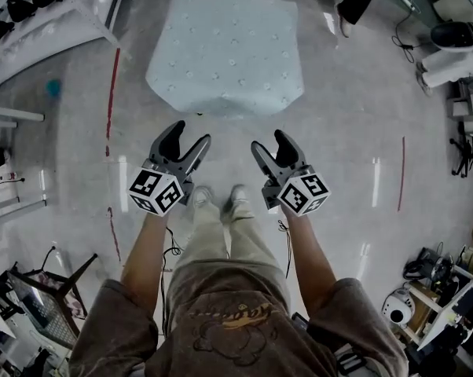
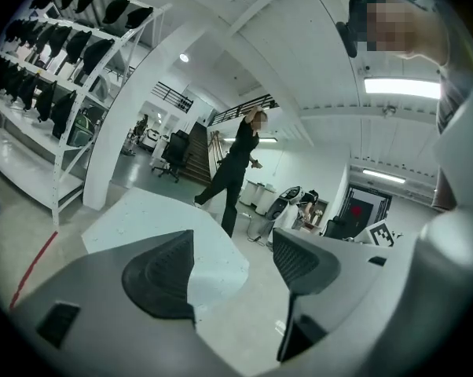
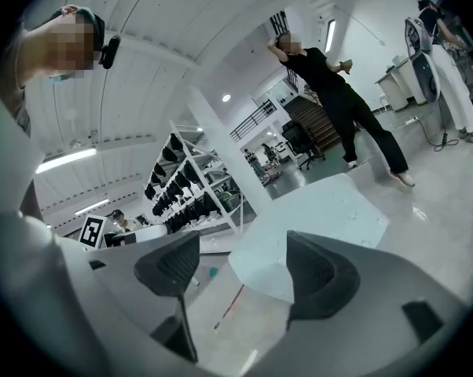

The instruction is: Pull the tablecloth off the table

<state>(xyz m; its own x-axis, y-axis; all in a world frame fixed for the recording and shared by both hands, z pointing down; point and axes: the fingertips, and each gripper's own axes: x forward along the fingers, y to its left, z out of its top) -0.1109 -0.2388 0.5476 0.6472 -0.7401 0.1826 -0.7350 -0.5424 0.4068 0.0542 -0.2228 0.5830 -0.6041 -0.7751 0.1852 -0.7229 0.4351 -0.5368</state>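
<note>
- Left gripper [image 1: 190, 135] and right gripper [image 1: 269, 140] are hovering side by side, jaws spread, pinching nothing.
- Pale tablecloth [image 1: 225, 49] is draping the hidden table ahead, apart from both grippers.
- Shelf rack [image 2: 60, 144] is holding rows of dark items [image 2: 95, 53].

— What is standing along the left side?
— A white shelving rack [image 2: 71, 69] is running along there, carrying rows of dark items. A white pillar [image 2: 119, 155] is rising just beside it.
— Is anyone moving about?
— A person in black [image 2: 238, 167] is standing on the shiny floor [image 1: 354, 155], holding one arm up to the head. Another person in white trousers [image 3: 450, 61] is standing at a pale machine [image 3: 421, 49].
— And lower down?
— Red tape lines [image 1: 111, 93] are running across the floor, and a small teal thing [image 1: 54, 87] is lying near the rack. An office chair [image 2: 174, 149] is sitting in front of a staircase [image 2: 197, 151].
</note>
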